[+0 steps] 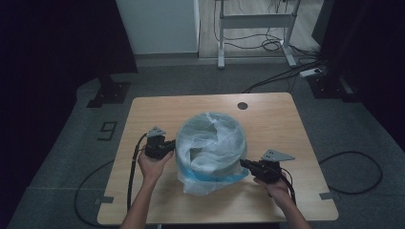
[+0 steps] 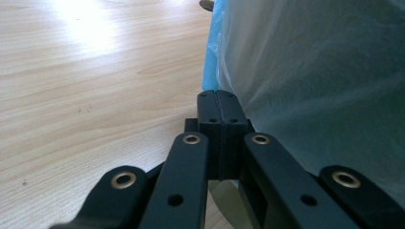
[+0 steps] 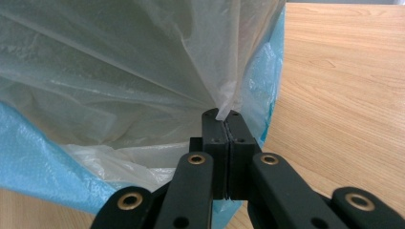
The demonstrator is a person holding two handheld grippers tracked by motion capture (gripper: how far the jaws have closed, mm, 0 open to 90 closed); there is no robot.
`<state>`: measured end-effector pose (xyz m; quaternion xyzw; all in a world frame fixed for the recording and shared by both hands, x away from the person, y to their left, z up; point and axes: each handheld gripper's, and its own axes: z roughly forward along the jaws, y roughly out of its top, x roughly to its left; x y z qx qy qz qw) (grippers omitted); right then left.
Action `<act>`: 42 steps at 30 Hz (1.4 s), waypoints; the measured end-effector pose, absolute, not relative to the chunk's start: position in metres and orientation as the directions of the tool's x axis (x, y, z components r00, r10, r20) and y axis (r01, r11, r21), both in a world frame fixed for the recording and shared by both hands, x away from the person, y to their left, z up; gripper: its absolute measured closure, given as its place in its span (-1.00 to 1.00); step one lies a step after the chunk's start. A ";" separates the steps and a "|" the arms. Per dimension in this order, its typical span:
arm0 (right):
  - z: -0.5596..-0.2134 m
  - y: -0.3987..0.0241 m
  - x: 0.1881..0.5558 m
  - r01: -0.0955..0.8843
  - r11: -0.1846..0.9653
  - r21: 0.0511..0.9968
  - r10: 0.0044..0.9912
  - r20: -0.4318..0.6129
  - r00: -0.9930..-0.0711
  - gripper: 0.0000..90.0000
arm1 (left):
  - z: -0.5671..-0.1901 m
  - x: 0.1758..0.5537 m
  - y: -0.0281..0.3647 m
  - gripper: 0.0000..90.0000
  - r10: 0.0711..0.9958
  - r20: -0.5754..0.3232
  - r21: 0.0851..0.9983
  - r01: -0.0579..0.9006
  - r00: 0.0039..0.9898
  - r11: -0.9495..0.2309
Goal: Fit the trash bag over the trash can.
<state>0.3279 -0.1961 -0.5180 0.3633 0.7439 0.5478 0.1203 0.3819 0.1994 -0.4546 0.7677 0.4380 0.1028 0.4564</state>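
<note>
A round bin wrapped in a translucent white plastic bag (image 1: 210, 143) with a blue hem stands mid-table. My left gripper (image 1: 172, 153) is shut against the bag's left side. In the left gripper view its tips (image 2: 217, 95) meet right at the blue hem of the bag (image 2: 310, 71); I cannot tell whether film is caught between them. My right gripper (image 1: 243, 163) is at the bag's lower right. In the right gripper view it (image 3: 222, 114) is shut on a fold of the bag's film (image 3: 119, 71), which rises taut out of the closed tips.
The wooden table (image 1: 277, 124) has a round cable hole (image 1: 242, 105) near its far edge. Loose blue film bunches at the bin's base (image 1: 210, 183). Beyond the table, a desk frame (image 1: 255, 21), cables and black stands sit on the grey floor.
</note>
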 end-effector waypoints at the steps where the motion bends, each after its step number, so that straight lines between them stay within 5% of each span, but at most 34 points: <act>1: -0.518 -0.196 0.328 0.408 0.133 0.903 0.675 0.219 -0.705 0.93 | -0.455 0.382 0.200 1.00 0.766 -0.241 0.790 0.578 0.596 -0.202; 8: -0.514 -0.198 0.326 0.390 0.118 0.913 0.684 0.210 -0.699 0.61 | -0.455 0.380 0.203 0.93 0.773 -0.238 0.795 0.575 0.588 -0.192; 14: -0.504 -0.206 0.314 0.354 0.064 0.933 0.704 0.210 -0.679 -0.11 | -0.446 0.370 0.220 -0.05 0.800 -0.227 0.835 0.533 0.555 -0.133; 18: -0.500 -0.214 0.308 0.342 0.030 0.939 0.715 0.219 -0.664 -0.24 | -0.442 0.362 0.234 -0.32 0.799 -0.231 0.848 0.517 0.556 -0.115; 42: -0.511 -0.252 0.275 0.340 -0.034 0.940 0.734 0.254 -0.630 -0.29 | -0.389 0.338 0.242 -0.35 0.621 -0.101 0.919 0.312 0.777 -0.240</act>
